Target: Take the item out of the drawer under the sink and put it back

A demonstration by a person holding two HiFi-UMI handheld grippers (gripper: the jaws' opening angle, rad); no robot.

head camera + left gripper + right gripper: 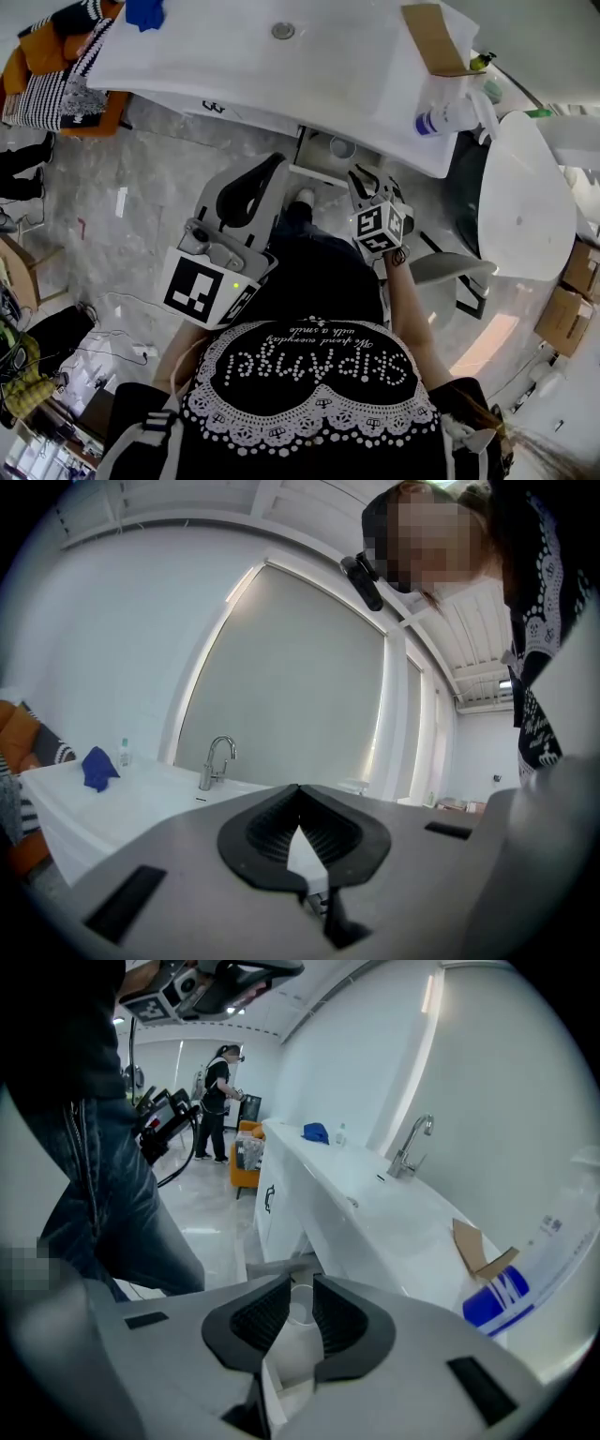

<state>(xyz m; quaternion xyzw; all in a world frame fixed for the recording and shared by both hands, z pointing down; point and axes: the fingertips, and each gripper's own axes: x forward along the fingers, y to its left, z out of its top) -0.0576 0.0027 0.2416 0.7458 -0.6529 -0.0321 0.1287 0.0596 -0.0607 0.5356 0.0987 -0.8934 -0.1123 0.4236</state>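
Both left gripper point(298, 789) jaws meet; right gripper point(300, 1285) jaws spread, white cup point(301, 1307) showing between them.

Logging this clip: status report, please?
Left gripper shut, empty. Right gripper open, fingers apart, lined up on the white cup in the open drawer, not gripped. Nothing seen blocking.

Right gripper point(373, 183) hung over open drawer point(319, 174) under sink point(281, 75), cup point(342, 147) inside drawer. Left gripper point(262, 183) just left of it.
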